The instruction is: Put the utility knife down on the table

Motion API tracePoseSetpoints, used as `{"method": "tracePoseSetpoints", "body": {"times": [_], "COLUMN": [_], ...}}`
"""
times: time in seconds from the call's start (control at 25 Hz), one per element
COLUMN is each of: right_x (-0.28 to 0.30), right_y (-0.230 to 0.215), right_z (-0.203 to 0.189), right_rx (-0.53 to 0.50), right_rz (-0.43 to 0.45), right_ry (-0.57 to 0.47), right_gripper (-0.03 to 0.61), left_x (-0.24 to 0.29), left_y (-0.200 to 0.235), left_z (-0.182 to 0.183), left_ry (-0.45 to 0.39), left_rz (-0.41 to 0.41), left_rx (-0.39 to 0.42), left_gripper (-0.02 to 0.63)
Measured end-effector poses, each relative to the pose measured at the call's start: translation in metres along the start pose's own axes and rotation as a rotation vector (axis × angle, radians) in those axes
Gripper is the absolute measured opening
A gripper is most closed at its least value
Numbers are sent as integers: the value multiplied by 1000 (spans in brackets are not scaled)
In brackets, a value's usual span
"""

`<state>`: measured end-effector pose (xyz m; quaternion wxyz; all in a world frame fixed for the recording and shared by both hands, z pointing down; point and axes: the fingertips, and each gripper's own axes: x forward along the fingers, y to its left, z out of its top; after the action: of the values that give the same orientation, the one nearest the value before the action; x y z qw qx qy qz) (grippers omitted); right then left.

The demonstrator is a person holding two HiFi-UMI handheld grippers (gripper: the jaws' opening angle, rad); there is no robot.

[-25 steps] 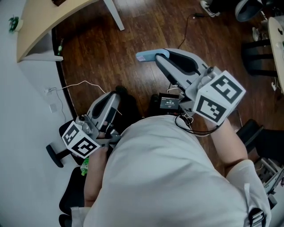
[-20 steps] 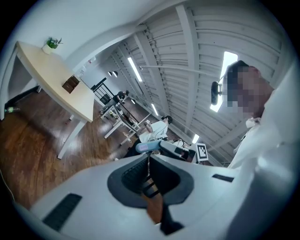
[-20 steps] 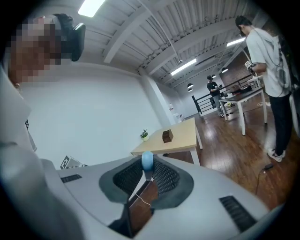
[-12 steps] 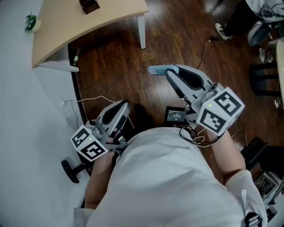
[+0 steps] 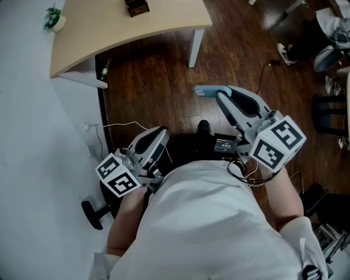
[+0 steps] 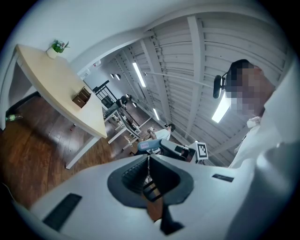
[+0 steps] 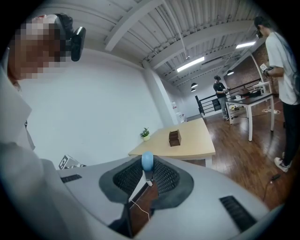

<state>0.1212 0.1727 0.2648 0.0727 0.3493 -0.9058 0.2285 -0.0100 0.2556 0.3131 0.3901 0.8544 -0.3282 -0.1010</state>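
Person wears a white short-sleeved shirt point(image 5: 208, 219). Left hand-held gripper point(image 5: 162, 132): light grey moulded shell, black ribbed pad recess, white cube with black square markers point(image 5: 117, 175) at its rear. Right hand-held gripper point(image 5: 221, 92): same grey-and-black build, matching marker cube point(image 5: 278, 143). Thin black cable point(image 5: 243, 176) loops below that cube.

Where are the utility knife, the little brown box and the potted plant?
utility knife point(image 7: 147, 161): right gripper view, its blue end.
brown box point(image 7: 174, 137): right gripper view, its side.
potted plant point(image 5: 52, 15): head view, its leaves.
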Motion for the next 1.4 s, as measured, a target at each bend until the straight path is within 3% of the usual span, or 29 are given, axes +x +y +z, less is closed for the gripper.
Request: {"method": "tracePoseSetpoints", "body": {"times": [0.28, 0.8, 1.08, 1.4], "right_x": [31, 138, 177, 224], "right_y": [-8, -97, -142, -158], "right_z": [4, 67, 79, 82], "right_rx": [-10, -60, -102, -195], "right_rz": [44, 155, 190, 197], "right_ry": [4, 60, 117, 164], "right_gripper": [67, 67, 67, 67], "left_x": [5, 98, 139, 149], "left_y": [11, 71, 90, 119], "left_z": [11, 106, 140, 168], "left_ry": [-21, -80, -103, -99], "left_rz": [15, 74, 110, 129], "left_rx": [17, 27, 19, -7], "left_gripper": [3, 3, 3, 3]}}
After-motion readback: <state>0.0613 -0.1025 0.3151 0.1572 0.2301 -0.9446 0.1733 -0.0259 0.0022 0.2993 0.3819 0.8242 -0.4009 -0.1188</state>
